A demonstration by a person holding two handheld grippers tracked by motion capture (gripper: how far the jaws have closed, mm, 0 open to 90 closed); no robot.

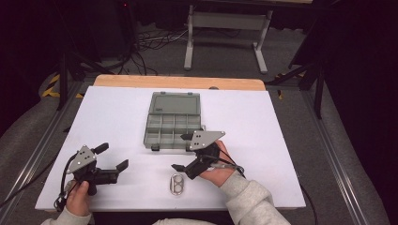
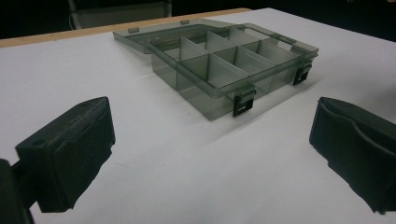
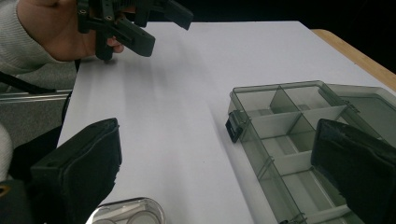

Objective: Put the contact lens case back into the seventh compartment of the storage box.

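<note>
One open compartment box [image 1: 172, 123] of smoky clear plastic lies on the white surface [image 1: 263, 126], with two black latches on its front edge. One small clear case [image 1: 177, 184] lies nearer the person. Two grippers are in view, the left gripper [image 1: 114, 159] and the right gripper [image 1: 182, 152].

left gripper [image 1: 112, 161]: black body, two blocky black jaws with matte padded faces, small round hole in one jaw's side
right gripper [image 1: 184, 152]: black frame, same padded black jaws
top plates: grey, three-cornered, dotted with small dark screws, one on each gripper
cables: thin and black, trailing from the rear of each gripper
sleeves [image 1: 251, 199]: light grey sweatshirt fabric with ribbed cuffs at both wrists
</note>
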